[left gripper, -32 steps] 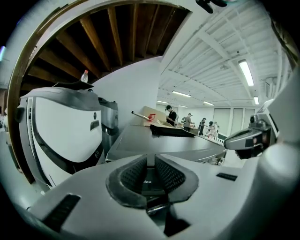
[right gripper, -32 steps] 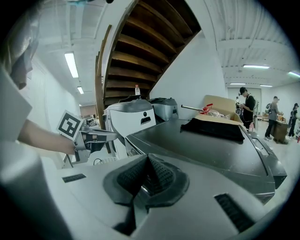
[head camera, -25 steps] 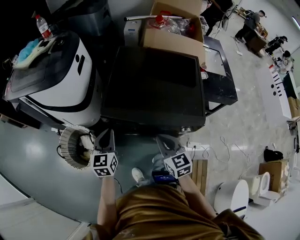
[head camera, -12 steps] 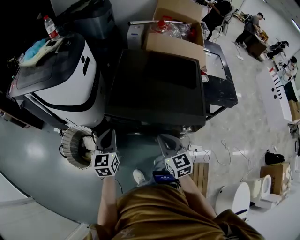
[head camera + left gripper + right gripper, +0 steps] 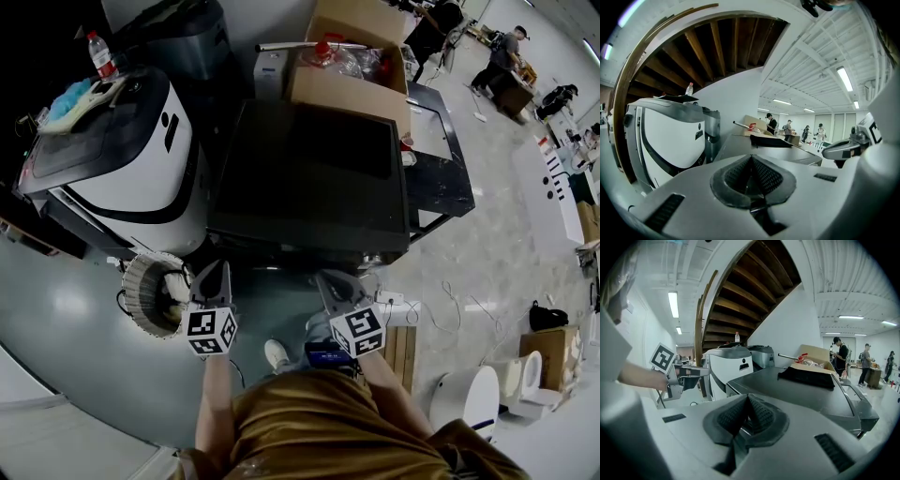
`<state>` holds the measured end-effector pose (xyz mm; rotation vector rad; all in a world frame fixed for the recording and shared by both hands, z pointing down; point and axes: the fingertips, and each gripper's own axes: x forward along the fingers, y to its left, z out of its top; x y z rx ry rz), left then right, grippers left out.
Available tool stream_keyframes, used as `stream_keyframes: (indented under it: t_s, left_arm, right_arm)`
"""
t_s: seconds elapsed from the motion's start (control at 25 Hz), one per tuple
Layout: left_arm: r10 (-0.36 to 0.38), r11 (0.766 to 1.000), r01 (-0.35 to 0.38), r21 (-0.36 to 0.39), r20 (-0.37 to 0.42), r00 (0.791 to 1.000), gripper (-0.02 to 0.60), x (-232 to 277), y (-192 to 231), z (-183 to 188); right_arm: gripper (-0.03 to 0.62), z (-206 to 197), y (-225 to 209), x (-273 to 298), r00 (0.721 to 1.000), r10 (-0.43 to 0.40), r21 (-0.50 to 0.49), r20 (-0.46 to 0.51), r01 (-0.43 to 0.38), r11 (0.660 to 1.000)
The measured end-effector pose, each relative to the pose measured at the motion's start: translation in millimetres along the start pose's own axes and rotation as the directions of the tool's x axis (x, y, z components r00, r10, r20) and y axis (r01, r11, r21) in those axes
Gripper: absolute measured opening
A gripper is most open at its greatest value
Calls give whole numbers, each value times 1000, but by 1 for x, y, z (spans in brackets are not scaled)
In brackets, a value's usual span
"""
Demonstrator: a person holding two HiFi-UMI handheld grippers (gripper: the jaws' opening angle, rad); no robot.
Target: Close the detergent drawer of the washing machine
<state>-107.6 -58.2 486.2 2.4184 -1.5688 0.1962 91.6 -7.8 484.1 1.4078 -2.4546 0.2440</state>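
1. The left hand-held gripper (image 5: 215, 267) sits lower left of centre in the head view. Its jaws are clenched together on nothing. The right hand-held gripper (image 5: 328, 277), just right of it, is likewise closed and empty.
2. Both hang in front of the dark washer (image 5: 309, 169) at mid-frame, apart from its front edge.
3. I cannot make out the drawer. It is presumably on the washer's front face, which the head view catches only edge-on at lower centre.
4. Closing it is likely a plain push, so closed jaws should serve as a blunt pusher with no grasp needed.
5. The push would best meet the drawer front square and near its middle, running straight along the slide until flush. An off-centre shove could cock and jam it.
6. The washer's top is flat and dark, with a cardboard box (image 5: 347, 75) at its far edge, top centre.
7. The floor (image 5: 75, 319) is glossy grey.
8. A white appliance (image 5: 141, 159) stands at the left, with a bottle (image 5: 101, 54) near its top and a round basket (image 5: 150, 295) at its foot.
9. People (image 5: 506, 47) stand at upper right.
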Motion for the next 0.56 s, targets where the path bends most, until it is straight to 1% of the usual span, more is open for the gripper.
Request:
stream_keyframes:
  t_s: [0.32, 0.56]
  left_arm:
    - [-8, 1000, 8, -16, 31, 999, 26, -1, -1, 0]
    - [-5, 1000, 5, -2, 19, 1000, 26, 3, 5, -1]
  right_arm:
    - [12, -6, -8, -4, 1000, -9, 9, -8, 9, 1000]
    - [12, -5, -6, 2, 1000, 11, 17, -13, -11, 1000]
